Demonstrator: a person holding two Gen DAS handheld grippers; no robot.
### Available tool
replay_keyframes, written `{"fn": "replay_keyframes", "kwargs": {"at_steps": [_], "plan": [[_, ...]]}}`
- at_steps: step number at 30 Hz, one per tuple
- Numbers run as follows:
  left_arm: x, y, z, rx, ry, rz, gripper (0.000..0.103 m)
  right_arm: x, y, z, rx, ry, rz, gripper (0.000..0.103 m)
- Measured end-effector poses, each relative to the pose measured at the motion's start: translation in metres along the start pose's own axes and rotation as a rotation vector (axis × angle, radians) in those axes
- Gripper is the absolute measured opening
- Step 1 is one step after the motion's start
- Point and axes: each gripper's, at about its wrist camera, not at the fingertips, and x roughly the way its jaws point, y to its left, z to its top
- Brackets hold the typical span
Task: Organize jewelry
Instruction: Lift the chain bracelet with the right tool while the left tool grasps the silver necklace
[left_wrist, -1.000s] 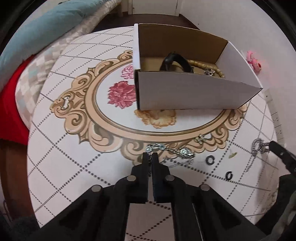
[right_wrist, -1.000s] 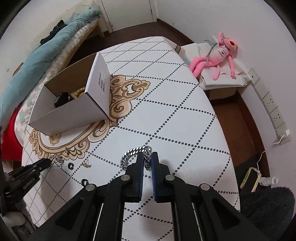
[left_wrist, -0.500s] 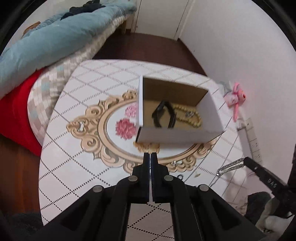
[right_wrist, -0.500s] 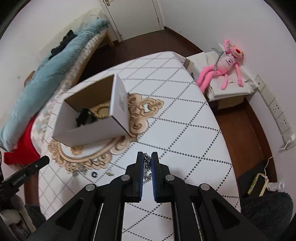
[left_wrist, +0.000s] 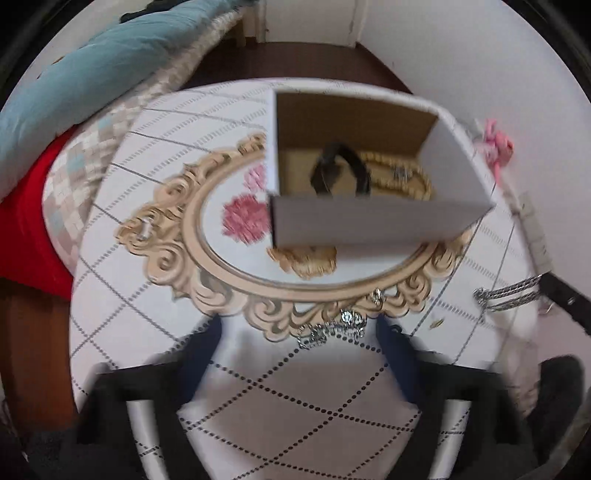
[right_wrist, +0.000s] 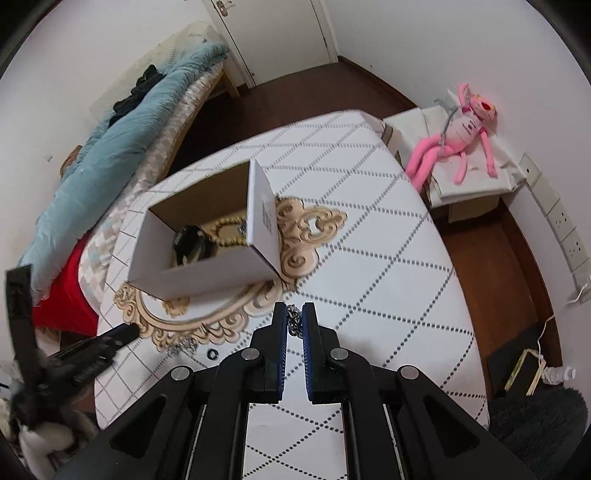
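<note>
Your right tongs (right_wrist: 294, 317) are clenched on the silver chain bracelet (left_wrist: 508, 293), which hangs above the bench (right_wrist: 369, 258), short of the cardboard box (right_wrist: 207, 273). Only a few links sit between the pads, so a quick swing could shake it loose, or a trailing loop could snag the box's near wall on the way in. Your left tongs (left_wrist: 297, 341) are spread wide over the rhinestone chain (left_wrist: 330, 330) on the bench; if they close off-centre they may pinch just one end. The left view is badly blurred, so small rings near that chain are hard to make out, and the box wall hides part of the black band (left_wrist: 340, 171) and beaded bracelet (left_wrist: 402, 177) inside.
</note>
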Motion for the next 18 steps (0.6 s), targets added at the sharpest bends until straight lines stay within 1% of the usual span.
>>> {"fn": "replay_keyframes", "kwargs": {"at_steps": [4, 8, 9, 11, 12, 14, 15, 16, 17, 18], "plan": [[0.01, -0.015, -0.006, 0.043, 0.001, 0.021, 0.086, 0.013, -0.009, -0.008, 0.01, 0.025, -0.029, 0.008], [0.019, -0.031, -0.01, 0.119, 0.0, 0.074, 0.085, 0.026, -0.022, -0.014, 0.035, 0.048, -0.053, 0.008], [0.021, -0.036, -0.011, 0.137, -0.002, 0.086, 0.083, 0.029, -0.024, -0.014, 0.038, 0.052, -0.058, 0.008], [0.022, -0.04, -0.012, 0.161, -0.013, 0.082, 0.061, 0.035, -0.028, -0.016, 0.044, 0.061, -0.067, 0.008], [0.023, -0.042, -0.012, 0.166, -0.011, 0.094, 0.051, 0.038, -0.03, -0.017, 0.048, 0.068, -0.07, 0.008], [0.024, -0.044, -0.011, 0.174, -0.008, 0.078, 0.019, 0.043, -0.032, -0.019, 0.052, 0.077, -0.075, 0.008], [0.023, -0.044, -0.011, 0.174, -0.007, 0.063, 0.014, 0.044, -0.034, -0.02, 0.056, 0.079, -0.075, 0.008], [0.024, -0.046, -0.01, 0.179, -0.005, 0.067, 0.007, 0.045, -0.034, -0.02, 0.059, 0.081, -0.074, 0.008], [0.024, -0.047, -0.009, 0.182, -0.004, 0.064, 0.005, 0.046, -0.034, -0.021, 0.06, 0.082, -0.074, 0.008], [0.023, -0.046, -0.009, 0.175, -0.006, 0.059, 0.005, 0.046, -0.034, -0.021, 0.061, 0.082, -0.073, 0.008]]}}
